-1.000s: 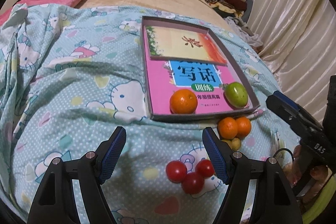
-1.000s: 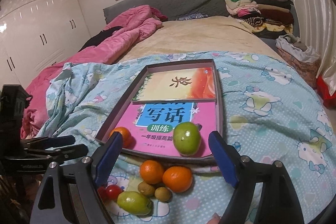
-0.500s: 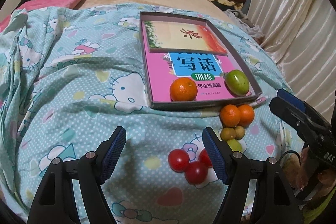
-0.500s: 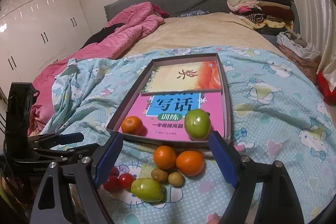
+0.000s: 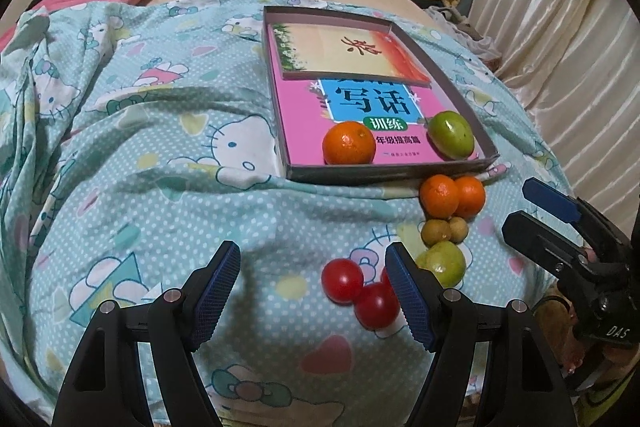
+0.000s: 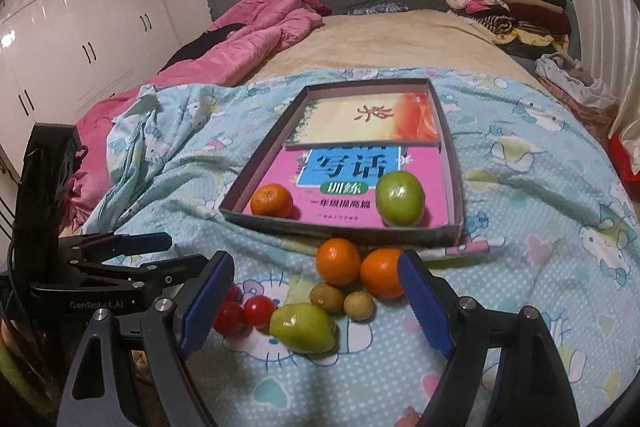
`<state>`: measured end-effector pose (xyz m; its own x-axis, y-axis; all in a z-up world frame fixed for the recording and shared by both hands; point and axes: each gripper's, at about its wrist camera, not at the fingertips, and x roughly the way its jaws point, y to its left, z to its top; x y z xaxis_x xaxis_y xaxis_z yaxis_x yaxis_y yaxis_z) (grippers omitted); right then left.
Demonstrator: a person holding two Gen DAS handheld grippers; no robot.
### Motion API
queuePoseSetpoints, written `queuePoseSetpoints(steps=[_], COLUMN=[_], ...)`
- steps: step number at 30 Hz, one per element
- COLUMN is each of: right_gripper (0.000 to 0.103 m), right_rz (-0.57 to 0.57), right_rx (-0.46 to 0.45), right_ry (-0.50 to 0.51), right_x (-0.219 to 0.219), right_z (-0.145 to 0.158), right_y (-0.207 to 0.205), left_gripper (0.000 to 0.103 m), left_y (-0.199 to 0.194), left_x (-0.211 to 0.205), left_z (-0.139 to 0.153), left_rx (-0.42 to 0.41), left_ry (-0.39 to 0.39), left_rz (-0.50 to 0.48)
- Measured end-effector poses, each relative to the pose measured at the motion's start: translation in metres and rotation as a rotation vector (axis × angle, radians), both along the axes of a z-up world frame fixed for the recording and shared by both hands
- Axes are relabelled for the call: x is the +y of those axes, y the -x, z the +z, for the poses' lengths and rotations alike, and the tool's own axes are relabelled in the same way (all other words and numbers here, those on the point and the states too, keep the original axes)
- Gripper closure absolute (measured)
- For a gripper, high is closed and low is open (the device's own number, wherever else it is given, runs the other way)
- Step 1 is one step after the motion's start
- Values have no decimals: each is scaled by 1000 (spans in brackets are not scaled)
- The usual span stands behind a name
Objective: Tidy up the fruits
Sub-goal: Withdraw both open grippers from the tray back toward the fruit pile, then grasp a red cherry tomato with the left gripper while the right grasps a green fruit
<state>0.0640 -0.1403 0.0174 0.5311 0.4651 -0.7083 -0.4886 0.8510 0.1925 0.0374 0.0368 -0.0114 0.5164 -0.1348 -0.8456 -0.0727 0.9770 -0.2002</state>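
The right gripper (image 6: 316, 297) hangs low over the blanket with its jaws spread wide and nothing between them, and the pear-shaped green fruit (image 6: 303, 327) lies just ahead, roughly centred in the gap, which suggests it is being lined up as the next pick. The left gripper (image 5: 312, 285) is likewise released and empty, set a little to the side so that the cherry tomatoes (image 5: 360, 293) sit just inside its right finger; it seems to be waiting its turn rather than reaching. Around the green fruit the loose pile is packed close: two small brownish fruits (image 6: 342, 301) touch each other just beyond it, and two tangerines (image 6: 358, 265) sit side by side against the near wall of the shallow box (image 6: 340, 229). That crowding likely explains the wide opening, since a narrow approach could nudge the neighbours and set them rolling on the soft bedding. Inside the box, which is lined with a pink workbook (image 6: 420, 171) and a second book (image 6: 368, 119) farther back, one tangerine (image 6: 272, 201) rests in the near left corner and a round green fruit (image 6: 400, 198) toward the near right, apart by kind, so sorting looks only begun.
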Motion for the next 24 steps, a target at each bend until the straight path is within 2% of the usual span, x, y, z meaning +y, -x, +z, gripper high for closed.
queuePoseSetpoints(steps=[9,13,16,20,24], right_gripper=[20,20,20,20,20], right_rz=[-7,-2,6,21,24], right_rx=[36,48,61,81,104], right_ry=[40,49,64,92,125], right_x=[0,1,4,8,10], right_z=[-9,-12,-15,-21,-27], right_y=[5,6,6,7,7], left_gripper=[27,36,36,52,54], left_y=[1,-1,-3,-4,-6], left_x=[-5,-6,-9,-12,-15], left_z=[-7,-12,-15,-18,-21], left_rx=[29,47,61,76,87], left_ry=[-2,6,1,16,24], left_rz=[-25,-38,-45,-65,-76])
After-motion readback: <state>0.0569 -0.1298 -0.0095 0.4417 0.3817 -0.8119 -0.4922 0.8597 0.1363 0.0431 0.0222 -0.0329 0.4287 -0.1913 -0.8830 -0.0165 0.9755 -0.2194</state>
